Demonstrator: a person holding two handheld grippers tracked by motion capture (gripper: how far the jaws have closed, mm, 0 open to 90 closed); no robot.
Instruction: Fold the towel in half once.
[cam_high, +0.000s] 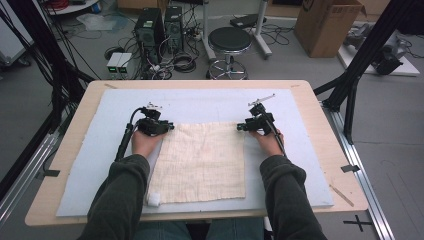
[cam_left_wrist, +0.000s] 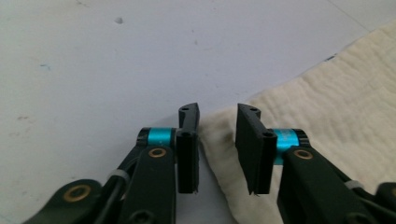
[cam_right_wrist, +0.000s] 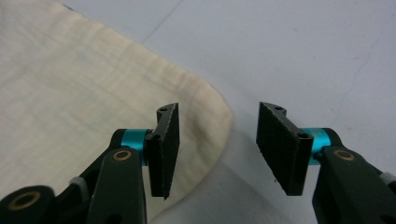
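Note:
A cream, square cloth (cam_high: 202, 162) lies flat on the pale grey mat (cam_high: 90, 165). My left gripper (cam_high: 170, 127) rests at the cloth's far left corner. In the left gripper view that gripper (cam_left_wrist: 218, 140) is open, and the cloth's corner (cam_left_wrist: 219, 135) lies between its jaws. My right gripper (cam_high: 240, 126) sits at the far right corner. In the right gripper view it (cam_right_wrist: 217, 144) stands open over the rounded corner of the cloth (cam_right_wrist: 205, 121), with the mat (cam_right_wrist: 289, 56) beyond.
The mat covers a wooden table (cam_high: 325, 130). A small white tag (cam_high: 153, 199) sits at the cloth's near left corner. Beyond the table are a black stool (cam_high: 229, 42), computer towers (cam_high: 150, 30), cables and a cardboard box (cam_high: 327, 25).

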